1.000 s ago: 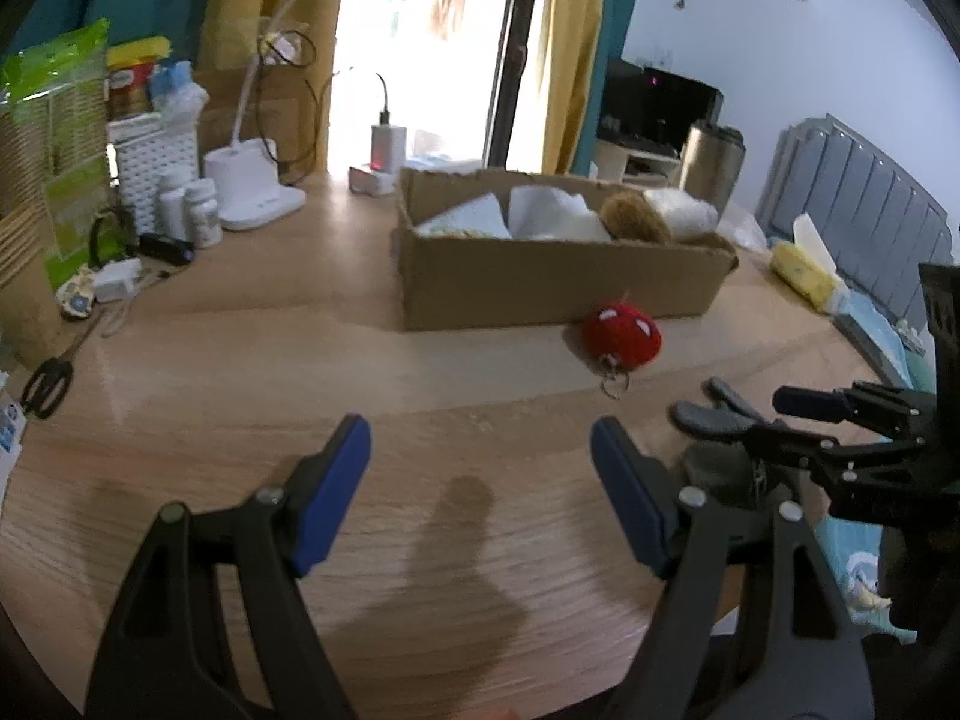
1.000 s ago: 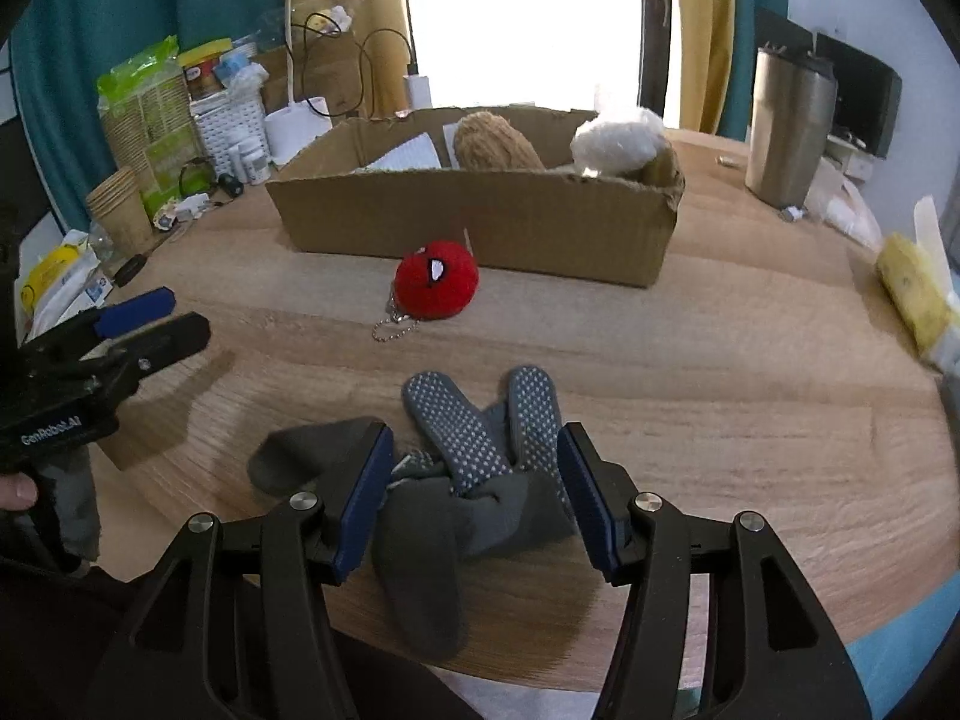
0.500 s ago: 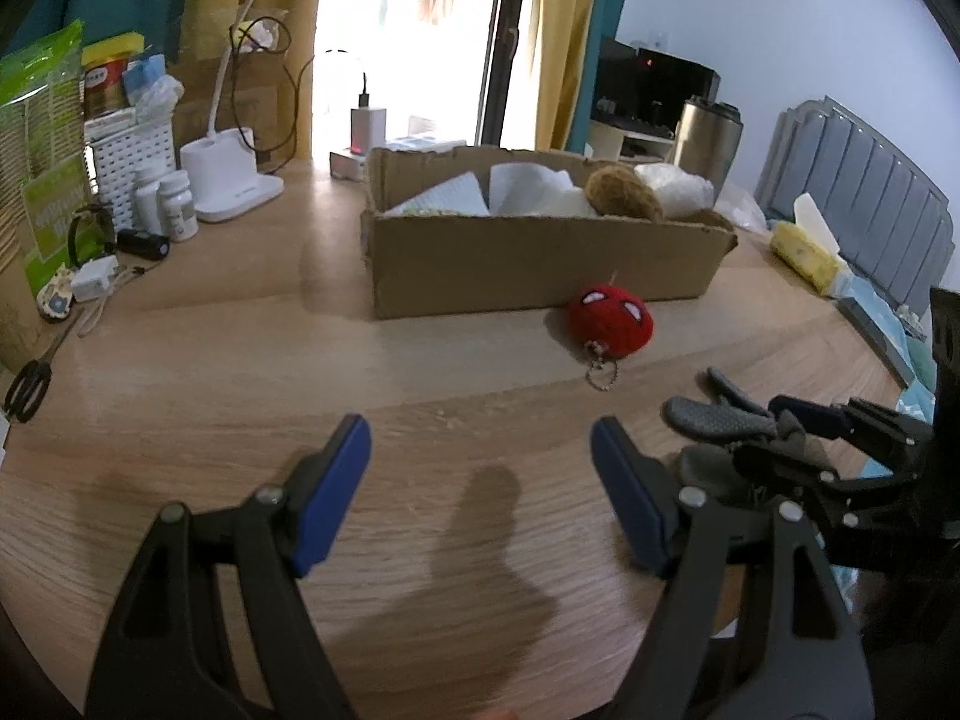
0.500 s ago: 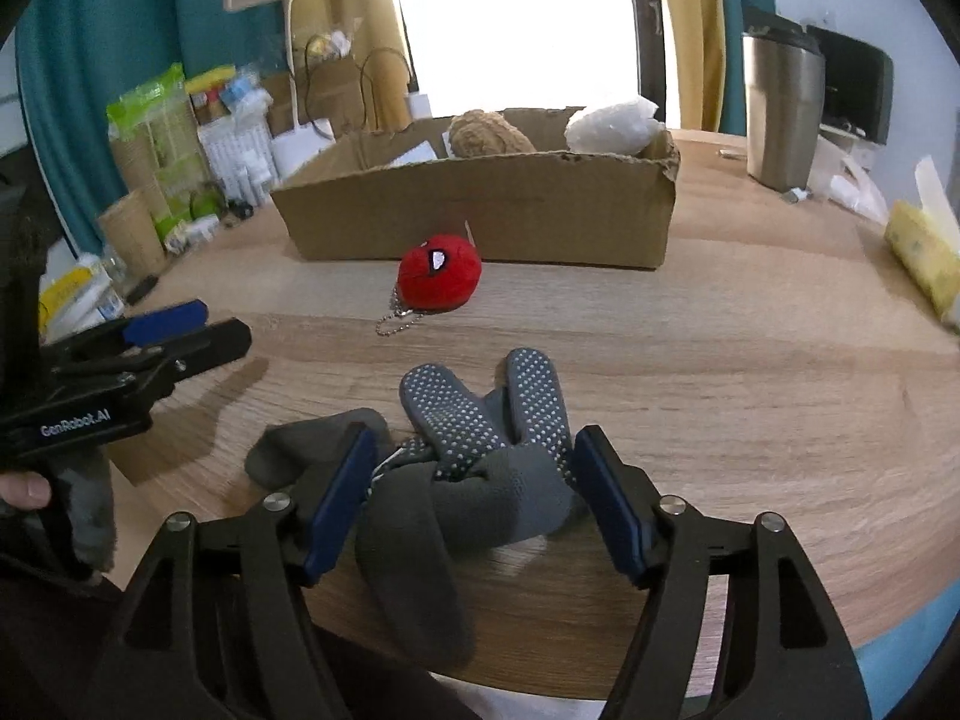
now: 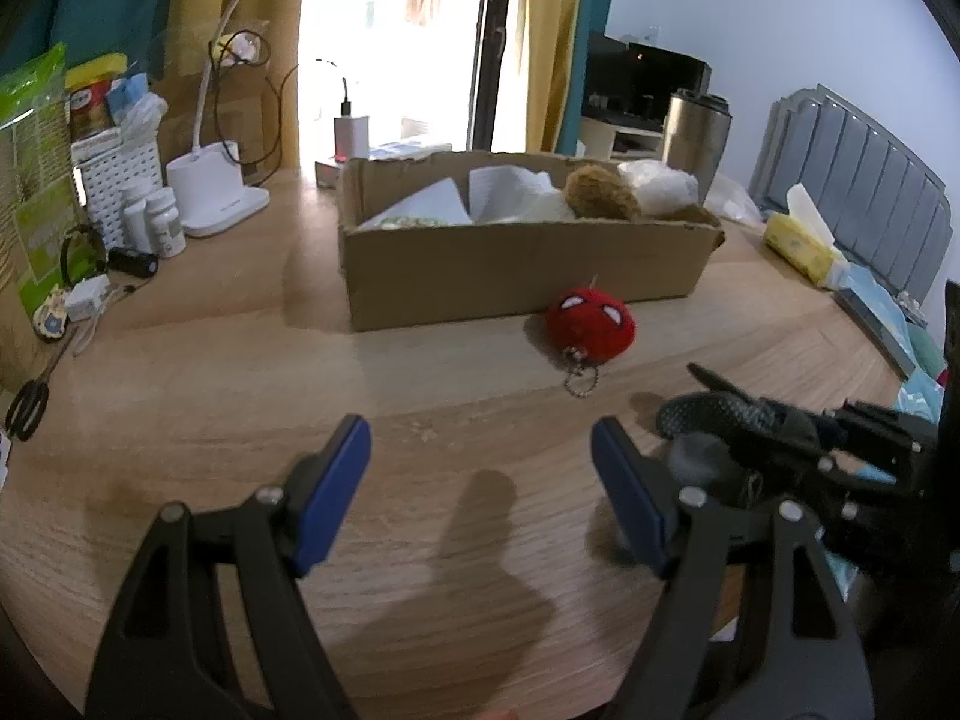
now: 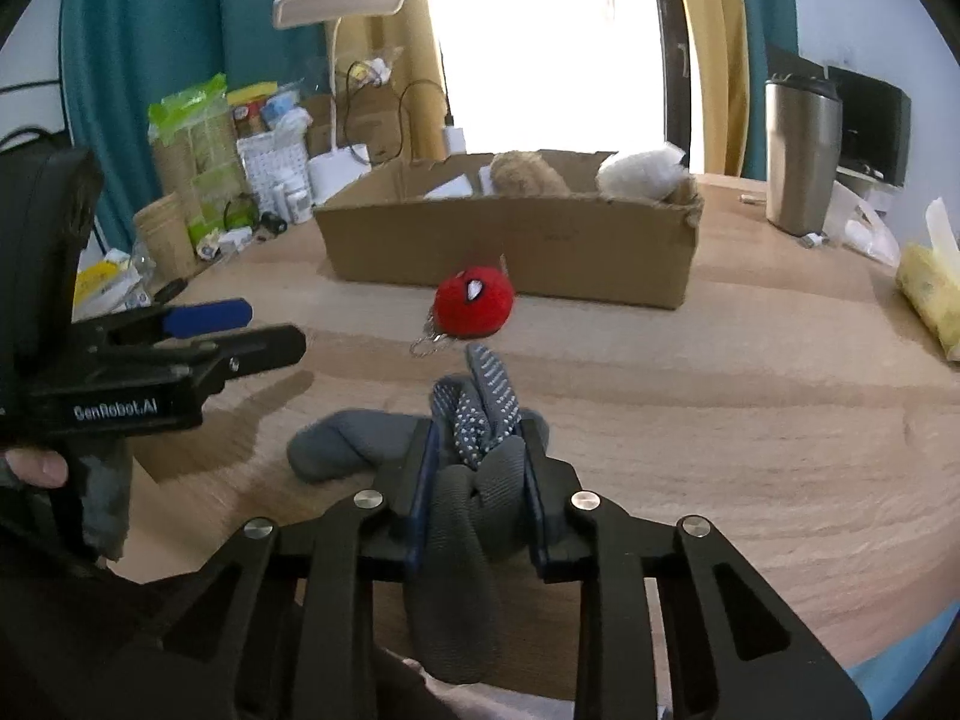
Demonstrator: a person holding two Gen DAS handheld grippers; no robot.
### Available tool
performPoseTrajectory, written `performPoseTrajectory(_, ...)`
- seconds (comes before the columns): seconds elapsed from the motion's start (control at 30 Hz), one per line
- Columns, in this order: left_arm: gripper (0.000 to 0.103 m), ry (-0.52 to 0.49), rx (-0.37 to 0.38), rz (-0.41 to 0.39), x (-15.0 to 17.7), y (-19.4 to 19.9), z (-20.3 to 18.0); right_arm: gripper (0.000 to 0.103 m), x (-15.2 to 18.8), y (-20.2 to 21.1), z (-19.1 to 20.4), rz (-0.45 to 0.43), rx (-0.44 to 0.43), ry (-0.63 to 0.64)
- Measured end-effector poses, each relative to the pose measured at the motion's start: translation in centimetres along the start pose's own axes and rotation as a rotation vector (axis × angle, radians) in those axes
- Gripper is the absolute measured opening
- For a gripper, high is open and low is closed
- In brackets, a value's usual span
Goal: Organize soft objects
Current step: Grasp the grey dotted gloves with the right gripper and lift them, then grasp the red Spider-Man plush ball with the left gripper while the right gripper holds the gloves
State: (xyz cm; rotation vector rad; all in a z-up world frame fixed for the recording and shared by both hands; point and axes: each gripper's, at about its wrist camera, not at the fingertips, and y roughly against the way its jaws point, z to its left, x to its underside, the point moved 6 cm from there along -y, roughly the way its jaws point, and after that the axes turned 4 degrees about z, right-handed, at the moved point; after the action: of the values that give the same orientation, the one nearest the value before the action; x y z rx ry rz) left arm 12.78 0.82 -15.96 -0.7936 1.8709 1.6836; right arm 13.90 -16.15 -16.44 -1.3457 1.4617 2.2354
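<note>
A bundle of grey socks [image 6: 474, 450] with white grip dots lies at the table's near edge. My right gripper [image 6: 480, 462] is closing, and its blue pads press on the bunched fabric. In the left wrist view the socks [image 5: 714, 420] show at the right, partly hidden by that gripper. My left gripper [image 5: 480, 480] hangs open over bare wood, with nothing between its fingers. A red plush keychain [image 5: 591, 327] with white eyes rests in front of a cardboard box [image 5: 516, 270] that holds a brown plush, a white plush and white papers.
At the back left stand a white desk lamp [image 5: 210, 192], pill bottles, a white basket and green packets. Scissors [image 5: 27, 402] lie at the left edge. A steel tumbler [image 6: 801, 156] stands behind the box on the right, and a yellow tissue pack [image 6: 930, 294] lies at the right.
My right gripper opened a little wider, then closed onto the grey socks and squeezed them into a narrow bundle. My left gripper drifted slightly and stayed open.
</note>
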Motion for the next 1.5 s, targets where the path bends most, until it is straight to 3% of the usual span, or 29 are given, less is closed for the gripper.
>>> performPoseTrajectory(0.47,0.077,-0.020,0.003,0.022,-1.9,-2.3,-2.5,0.027,-2.6,1.1,-6.8,-0.049,0.125,-0.020)
performPoseTrajectory(0.93,0.077,-0.075,0.008,0.086,-4.3,-6.5,-6.0,0.027,-4.7,0.4,-10.7,-0.062,0.120,-0.041)
performPoseTrajectory(1.17,0.076,-0.112,0.023,0.124,-5.2,-8.2,-7.8,0.027,-5.1,0.0,-11.8,-0.061,0.066,-0.065)
performPoseTrajectory(1.43,0.068,-0.106,0.016,0.163,-5.2,-9.6,-8.2,0.027,-5.0,-0.3,-11.4,-0.050,0.045,-0.050)
performPoseTrajectory(1.5,0.057,-0.106,0.020,0.163,-5.2,-9.6,-8.2,0.027,-5.0,-0.4,-11.5,-0.049,0.046,-0.056)
